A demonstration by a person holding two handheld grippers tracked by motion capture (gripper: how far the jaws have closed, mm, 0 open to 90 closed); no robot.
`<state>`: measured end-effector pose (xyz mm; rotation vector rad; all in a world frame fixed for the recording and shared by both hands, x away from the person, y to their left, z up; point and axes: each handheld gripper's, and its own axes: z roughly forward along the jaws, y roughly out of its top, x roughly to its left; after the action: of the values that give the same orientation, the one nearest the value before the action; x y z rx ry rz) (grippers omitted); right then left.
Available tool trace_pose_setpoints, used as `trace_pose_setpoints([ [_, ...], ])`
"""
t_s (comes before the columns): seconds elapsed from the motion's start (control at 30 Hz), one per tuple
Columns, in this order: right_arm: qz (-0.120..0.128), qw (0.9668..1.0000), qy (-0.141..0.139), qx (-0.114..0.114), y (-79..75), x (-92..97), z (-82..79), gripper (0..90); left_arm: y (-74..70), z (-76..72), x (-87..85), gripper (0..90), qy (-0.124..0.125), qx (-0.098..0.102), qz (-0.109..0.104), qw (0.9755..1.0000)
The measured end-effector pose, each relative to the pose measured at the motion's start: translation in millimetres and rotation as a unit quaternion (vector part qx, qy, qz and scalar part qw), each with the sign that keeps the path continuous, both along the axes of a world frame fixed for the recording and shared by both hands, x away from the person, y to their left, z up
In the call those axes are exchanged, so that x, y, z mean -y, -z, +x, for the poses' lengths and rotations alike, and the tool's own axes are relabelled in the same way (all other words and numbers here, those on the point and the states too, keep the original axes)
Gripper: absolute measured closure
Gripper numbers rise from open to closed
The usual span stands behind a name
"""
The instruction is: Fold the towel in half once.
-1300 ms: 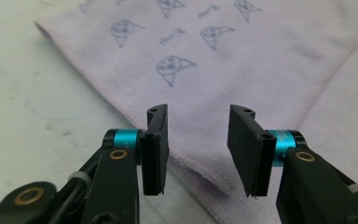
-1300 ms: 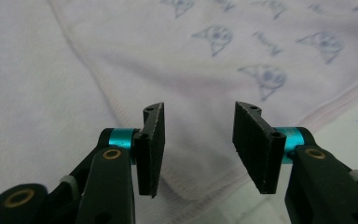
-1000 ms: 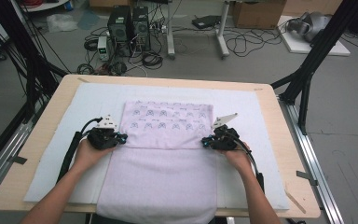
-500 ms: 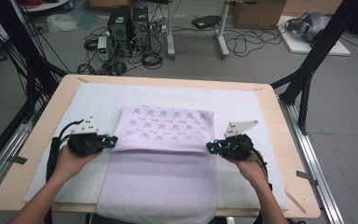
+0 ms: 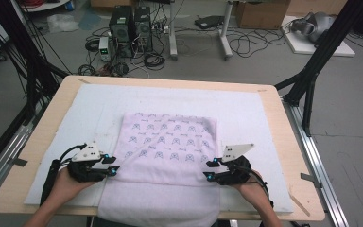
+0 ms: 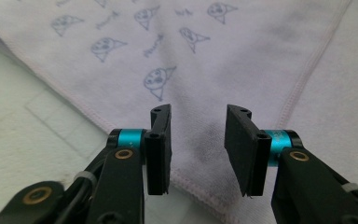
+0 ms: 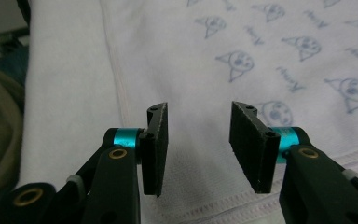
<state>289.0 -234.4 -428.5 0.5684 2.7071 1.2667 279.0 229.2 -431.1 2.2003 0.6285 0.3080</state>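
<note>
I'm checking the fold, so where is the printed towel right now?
In the high view, the printed towel lies mid-table on the white mat, its near end draping over the table's front edge, between the left tool and right tool.

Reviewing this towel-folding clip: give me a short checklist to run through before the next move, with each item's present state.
1. Left gripper free of cloth: ok; its jaws have just been opening and nothing is pinched between them.
2. Right gripper free of cloth: ok; jaws just opened, gap bare.
3. Towel folded panel lies flat: ok, printed side up, no bunching seen.
4. Fold edges square with the layer beneath: cannot tell; the near end hangs over the table edge.
5. White mat flat under the towel: ok.
6. Both grippers beside the fold's near corners: ok in the high view.
</note>
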Motion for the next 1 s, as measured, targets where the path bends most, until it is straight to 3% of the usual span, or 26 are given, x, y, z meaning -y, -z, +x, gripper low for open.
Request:
trace_pose_setpoints([
  [0.1, -0.017, 0.9998, -0.004, -0.013, 9.1, -3.4, 0.4, 58.4, 10.5, 2.5, 5.2, 68.7, 0.008, -0.009, 0.009, 0.9999],
  [0.13, -0.027, 0.9995, -0.004, -0.014, 11.9, -4.3, 0.7, 58.4, 11.9, 2.4, 5.4, 68.9, 0.005, -0.009, 0.000, 1.0000],
  [0.2, -0.022, 0.9997, 0.000, -0.011, 14.5, -4.3, -0.6, 62.3, 12.2, 2.8, 6.0, 71.9, 0.003, -0.008, -0.002, 1.0000],
  [0.37, -0.019, 0.9997, -0.008, -0.014, 14.3, -3.3, 1.3, 85.4, 9.9, 5.0, 9.0, 87.0, 0.008, -0.007, 0.002, 0.9999],
  [0.5, -0.008, 0.9998, -0.009, -0.016, 8.4, -1.7, 3.8, 87.4, -1.6, 3.5, 5.0, 87.7, 0.002, 0.001, -0.012, 0.9999],
  [0.6, 0.012, 0.9999, -0.009, -0.001, -5.7, 1.0, -0.6, 87.4, -17.5, -6.5, -1.5, 87.9, 0.001, 0.016, -0.027, 0.9995],
  [0.77, 0.029, 0.9991, -0.022, 0.020, -27.9, 4.9, -21.6, 87.5, -29.5, -32.3, -8.0, 88.1, 0.011, 0.029, -0.037, 0.9988],
  [0.93, 0.037, 0.9982, -0.047, 0.004, -33.1, 9.7, -50.9, 86.9, -27.3, -60.0, -11.9, 87.3, 0.031, 0.028, -0.040, 0.9983],
  [1.0, 0.037, 0.9981, -0.050, 0.003, -32.6, 10.9, -55.6, 80.0, -25.9, -60.8, -11.6, 79.4, 0.030, 0.030, -0.035, 0.9985],
])
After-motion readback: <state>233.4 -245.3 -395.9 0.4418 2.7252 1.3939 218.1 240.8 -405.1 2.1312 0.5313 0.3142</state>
